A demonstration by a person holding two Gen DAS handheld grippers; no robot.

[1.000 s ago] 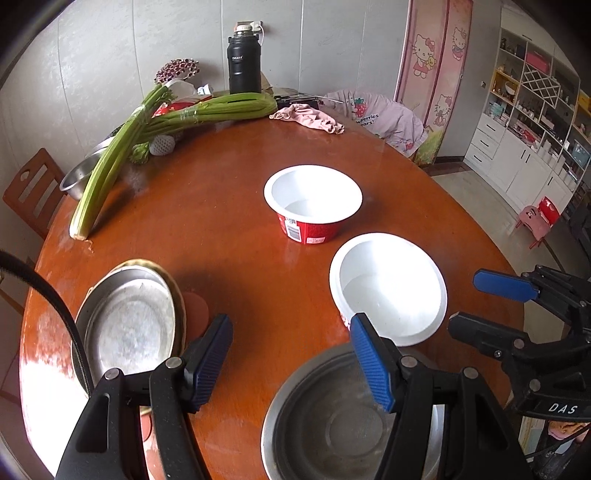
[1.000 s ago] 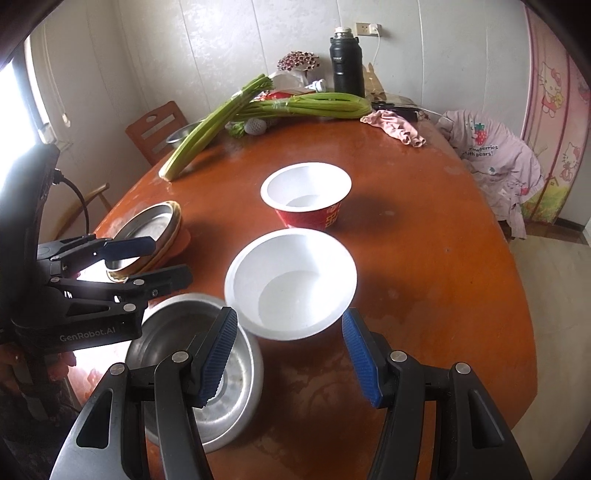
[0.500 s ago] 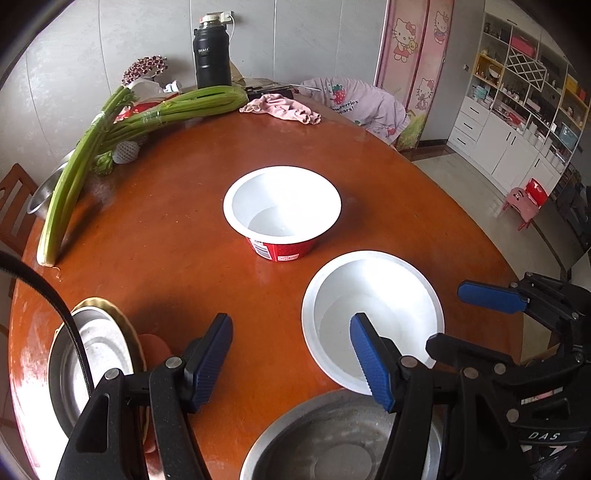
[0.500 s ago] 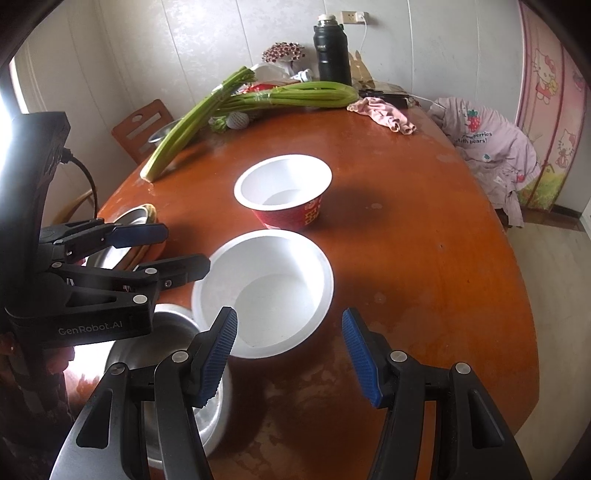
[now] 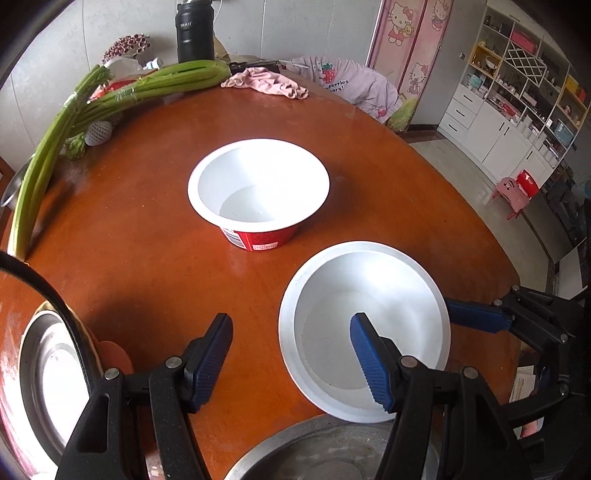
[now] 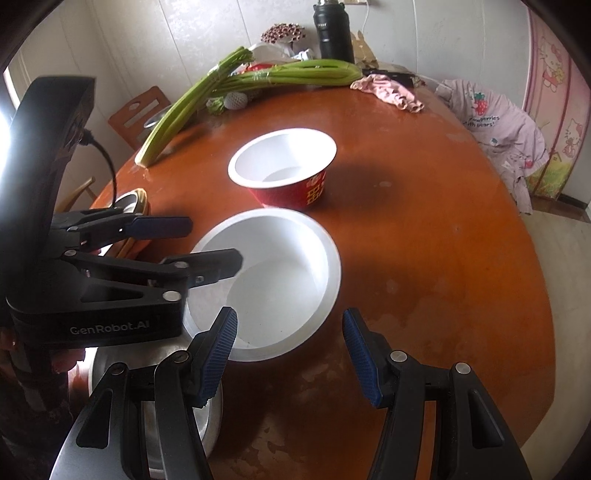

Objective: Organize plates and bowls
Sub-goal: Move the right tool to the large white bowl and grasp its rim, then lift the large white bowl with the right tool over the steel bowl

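Both tools released, jaws spread wide. Left tool (image 5: 291, 354) low over the round wooden worktop (image 5: 155, 236), its right finger above the rim of the white bowl (image 5: 388, 310), left finger over bare wood. Right tool (image 6: 290, 345) straddling the near right edge of the same white bowl (image 6: 291, 258). Steel bowl (image 5: 325, 454) just below the white one, touching or overlapping its near rim. Red-sided bowl (image 5: 258, 184) farther back, apart. Steel plate on a stack (image 5: 48, 369) at far left. Celery (image 5: 122, 92) and black flask (image 5: 195, 31) along the back edge.
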